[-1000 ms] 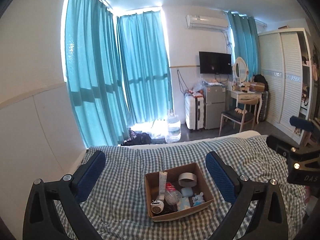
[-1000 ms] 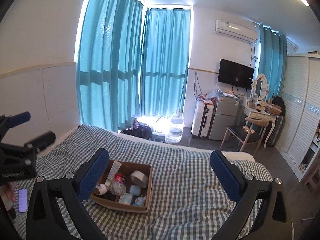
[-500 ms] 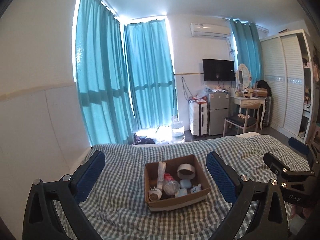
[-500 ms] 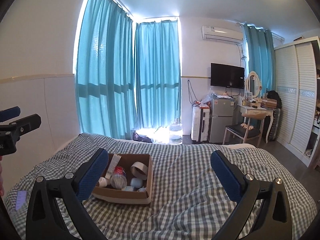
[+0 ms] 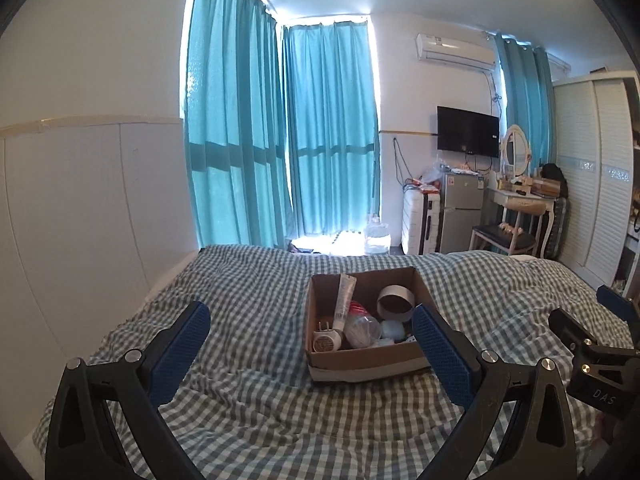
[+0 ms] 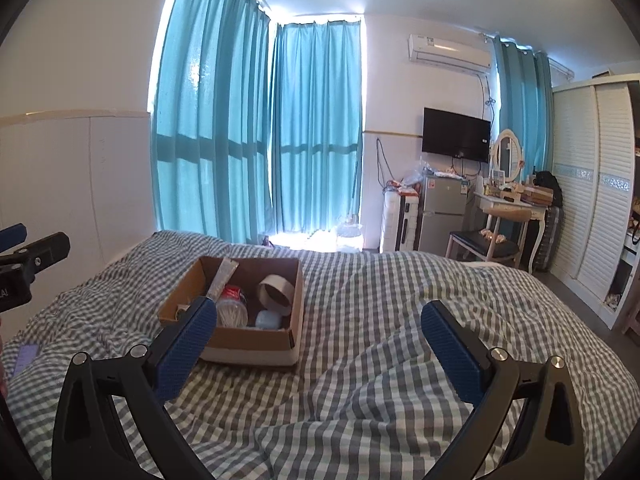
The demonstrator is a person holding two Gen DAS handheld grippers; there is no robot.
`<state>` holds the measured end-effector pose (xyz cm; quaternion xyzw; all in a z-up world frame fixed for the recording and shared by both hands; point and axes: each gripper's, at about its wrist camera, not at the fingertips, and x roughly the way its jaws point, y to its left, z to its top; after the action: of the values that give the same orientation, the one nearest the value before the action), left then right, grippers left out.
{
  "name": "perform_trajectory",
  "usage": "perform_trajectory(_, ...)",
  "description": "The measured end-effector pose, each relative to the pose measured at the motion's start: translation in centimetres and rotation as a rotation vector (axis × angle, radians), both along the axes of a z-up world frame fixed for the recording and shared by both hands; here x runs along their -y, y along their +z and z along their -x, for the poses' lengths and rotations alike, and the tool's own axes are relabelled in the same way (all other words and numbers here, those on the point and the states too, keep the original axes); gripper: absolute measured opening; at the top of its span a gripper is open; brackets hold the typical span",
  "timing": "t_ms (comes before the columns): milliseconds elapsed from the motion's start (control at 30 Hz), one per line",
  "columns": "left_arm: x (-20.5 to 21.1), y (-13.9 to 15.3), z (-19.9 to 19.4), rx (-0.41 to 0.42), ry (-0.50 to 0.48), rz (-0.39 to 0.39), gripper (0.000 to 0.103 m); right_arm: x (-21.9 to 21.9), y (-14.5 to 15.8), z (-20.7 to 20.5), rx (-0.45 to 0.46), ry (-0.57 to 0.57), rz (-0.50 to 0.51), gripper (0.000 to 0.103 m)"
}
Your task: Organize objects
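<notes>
A cardboard box (image 5: pixel 362 364) sits on the checked bed cover (image 5: pixel 248 292). It holds a white tube (image 5: pixel 345 294), a tape roll (image 5: pixel 394 304), a plastic bottle with a red label (image 5: pixel 362 326), a white plug (image 5: pixel 325 342) and a pale blue item (image 5: pixel 392 328). My left gripper (image 5: pixel 310 344) is open and empty, just short of the box. The box also shows in the right wrist view (image 6: pixel 250 346), left of my open, empty right gripper (image 6: pixel 318 338). Each gripper shows at the edge of the other's view.
A purple phone (image 6: pixel 25 356) lies on the bed at the far left. Beyond the bed stand teal curtains (image 5: pixel 280 140), a water jug (image 5: pixel 376 236), a suitcase (image 5: pixel 420 216), a small fridge (image 5: pixel 460 212), a dressing table with chair (image 5: pixel 516 220) and a wardrobe (image 5: pixel 592 184).
Both grippers have dropped lower and come closer to the box, which now looks larger. Both stay open and empty.
</notes>
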<state>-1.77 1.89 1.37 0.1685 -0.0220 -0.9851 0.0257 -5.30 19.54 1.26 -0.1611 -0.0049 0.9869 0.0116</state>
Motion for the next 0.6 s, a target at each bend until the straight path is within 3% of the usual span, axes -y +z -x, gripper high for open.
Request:
perform_trajectory(367, -0.85, -0.45, -0.74, 0.012, -0.023, 0.041, 0.103, -0.11, 0.48, -0.16, 0.003, -0.013, 0.020, 0.103)
perform_trajectory(600, -0.40, -0.78, -0.54, 0.036, -0.019, 0.024, 0.103, 0.04, 0.41, -0.14, 0.008, -0.011, 0.018, 0.103)
